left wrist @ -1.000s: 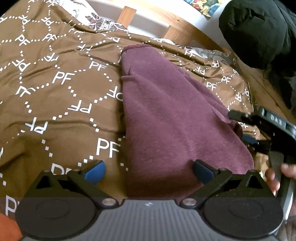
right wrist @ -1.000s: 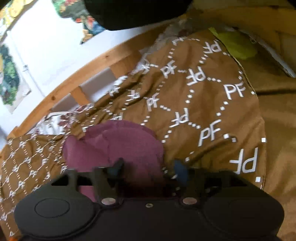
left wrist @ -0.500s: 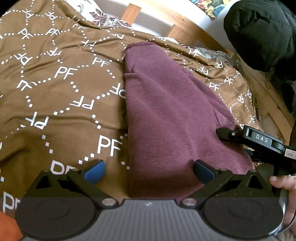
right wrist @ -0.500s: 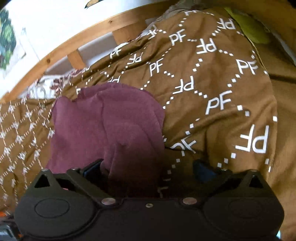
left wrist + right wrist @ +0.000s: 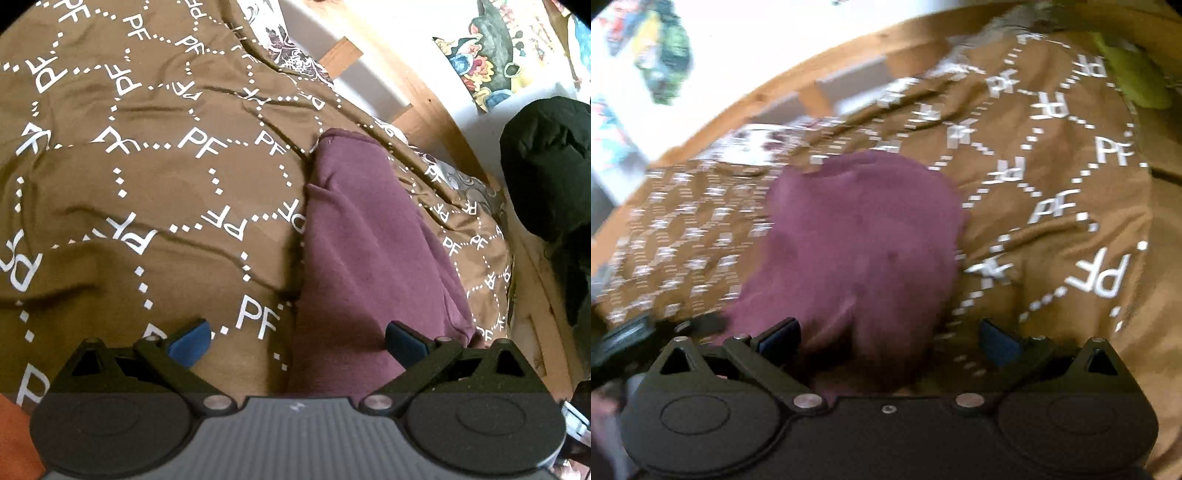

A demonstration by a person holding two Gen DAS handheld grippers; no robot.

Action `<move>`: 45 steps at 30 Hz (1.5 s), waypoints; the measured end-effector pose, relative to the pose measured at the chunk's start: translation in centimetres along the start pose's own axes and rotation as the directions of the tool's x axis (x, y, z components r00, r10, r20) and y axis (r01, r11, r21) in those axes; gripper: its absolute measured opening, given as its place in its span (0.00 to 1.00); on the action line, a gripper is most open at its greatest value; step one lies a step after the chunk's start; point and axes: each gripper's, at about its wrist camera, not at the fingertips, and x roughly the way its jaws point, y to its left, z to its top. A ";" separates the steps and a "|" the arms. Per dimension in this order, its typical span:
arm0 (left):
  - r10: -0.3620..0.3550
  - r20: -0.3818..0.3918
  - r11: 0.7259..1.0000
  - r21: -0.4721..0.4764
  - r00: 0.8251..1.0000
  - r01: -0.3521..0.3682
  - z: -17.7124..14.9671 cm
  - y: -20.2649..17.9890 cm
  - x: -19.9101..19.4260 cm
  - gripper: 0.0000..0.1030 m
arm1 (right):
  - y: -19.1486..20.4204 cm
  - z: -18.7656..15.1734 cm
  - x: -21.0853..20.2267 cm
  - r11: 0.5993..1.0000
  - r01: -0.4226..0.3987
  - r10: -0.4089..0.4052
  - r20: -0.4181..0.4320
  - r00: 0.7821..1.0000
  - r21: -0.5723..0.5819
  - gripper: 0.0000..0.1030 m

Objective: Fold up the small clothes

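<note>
Both my hand-held grippers, left (image 5: 295,341) and right (image 5: 888,338), gape wide and hold nothing. At twelve o'clock the folded maroon knit garment (image 5: 373,258) lies on the brown PF-patterned bedspread (image 5: 147,206). Pinching carelessly could catch bedspread too, or drag the fold open.

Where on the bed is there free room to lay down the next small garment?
The widest bare patch is the brown cover left of the purple garment in the left wrist view. A narrower strip lies between the garment and the wooden bed frame. Near the dark bundle it is crowded.
</note>
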 end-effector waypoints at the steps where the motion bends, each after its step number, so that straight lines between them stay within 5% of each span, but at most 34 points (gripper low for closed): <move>1: 0.003 0.003 1.000 0.011 1.000 -0.003 0.0 -0.1 0.0 0.99 | 0.4 0.1 0.0 1.000 -0.026 0.026 0.000 1.000 -0.014 0.99; 3: -0.001 0.003 0.999 0.043 1.000 0.001 -0.2 -0.5 0.1 0.99 | 1.5 0.1 0.4 0.997 -0.034 0.033 -0.022 0.999 -0.064 0.99; 7: -0.014 0.000 0.994 0.105 1.000 0.014 -0.7 -1.5 0.0 0.99 | 2.6 -0.5 4.0 0.982 0.122 -0.146 -0.170 0.974 -0.147 0.99; 11: 0.000 -0.019 0.988 0.155 1.000 0.003 -1.2 -2.2 0.1 0.99 | 2.2 -0.3 4.2 0.985 0.128 -0.148 -0.175 0.973 -0.119 0.99; 16: 0.042 -0.026 0.979 0.201 0.999 -0.036 -1.9 -2.6 0.6 1.00 | 0.5 0.3 0.6 0.999 0.034 -0.034 -0.008 0.999 0.015 0.99; 20: 0.052 -0.023 0.977 0.209 0.998 -0.046 -2.0 -2.8 0.8 1.00 | -1.1 1.3 -1.4 0.989 0.011 -0.040 0.199 0.979 0.147 0.99; 23: 0.053 -0.023 0.976 0.212 0.998 -0.047 -2.0 -2.8 0.8 1.00 | -2.1 2.5 -0.3 0.980 0.078 -0.121 0.238 0.964 0.184 0.82; 28: 0.054 -0.020 0.976 0.212 0.998 -0.048 -1.9 -2.8 0.9 1.00 | -2.6 4.0 3.1 0.965 0.200 -0.236 0.234 0.943 0.170 0.28; 31: 0.054 -0.020 0.976 0.213 0.998 -0.049 -1.9 -2.8 1.0 1.00 | -1.4 3.8 3.6 0.969 0.230 -0.245 0.249 0.937 0.087 0.13; 35: 0.057 -0.016 0.974 0.221 0.998 -0.052 -1.9 -3.0 1.1 1.00 | 1.4 3.1 3.2 0.947 0.304 -0.254 0.334 0.908 -0.107 0.10; 38: 0.057 -0.013 0.973 0.226 0.998 -0.053 -2.0 -3.1 1.1 1.00 | 1.7 4.0 3.5 0.930 0.342 -0.270 0.383 0.884 -0.135 0.09; 42: 0.052 -0.015 0.974 0.221 0.999 -0.047 -1.9 -3.2 1.0 0.99 | 0.1 4.9 4.9 0.951 0.299 -0.259 0.334 0.906 -0.072 0.12; 45: 0.028 -0.015 0.978 0.208 0.999 -0.025 -1.8 -3.0 0.7 0.99 | -1.7 4.9 5.0 0.972 0.233 -0.229 0.302 0.926 0.024 0.30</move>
